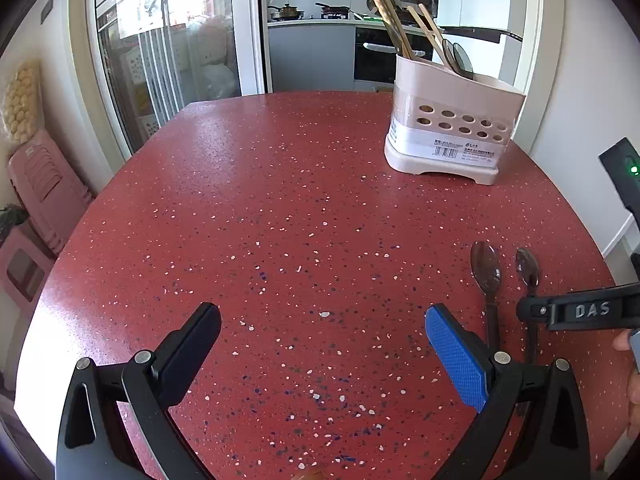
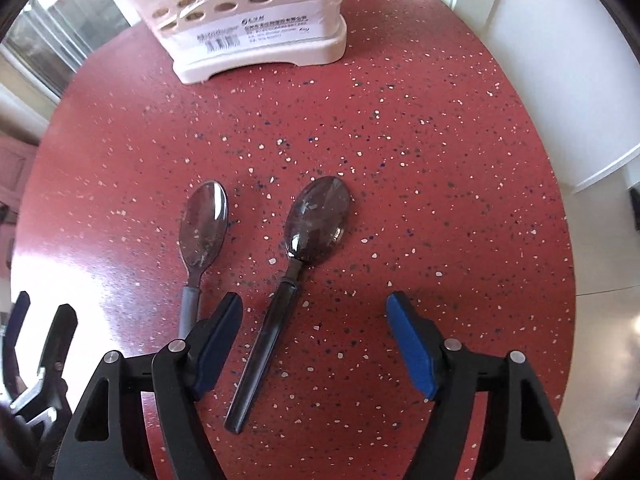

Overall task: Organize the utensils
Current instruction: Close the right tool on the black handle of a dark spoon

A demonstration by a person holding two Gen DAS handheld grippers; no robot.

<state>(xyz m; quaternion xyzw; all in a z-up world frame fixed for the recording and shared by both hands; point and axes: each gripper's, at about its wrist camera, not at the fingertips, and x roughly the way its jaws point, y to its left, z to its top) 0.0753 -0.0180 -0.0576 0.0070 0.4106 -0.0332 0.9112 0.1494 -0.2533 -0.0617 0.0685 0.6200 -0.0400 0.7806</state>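
Note:
Two dark spoons lie side by side on the red speckled table (image 2: pixel 420 128). The black-handled spoon (image 2: pixel 316 220) has its handle between the fingers of my right gripper (image 2: pixel 314 312), which points down at it with jaws apart and pads clear of it. The grey-handled spoon (image 2: pixel 204 224) lies just left of the left finger. Both spoons (image 1: pixel 486 268) show at the right of the left wrist view, with the right gripper's finger (image 1: pixel 580 312) over them. My left gripper (image 1: pixel 322 320) hovers open over bare table. A pink utensil holder (image 1: pixel 452 128) stands at the far right.
Chopsticks (image 1: pixel 394 24) and dark spoons stick up out of the holder (image 2: pixel 256 20). The table's right edge runs close to a white wall (image 2: pixel 552 60). Pink stools (image 1: pixel 44 188) stand to the left of the table. A kitchen counter shows behind.

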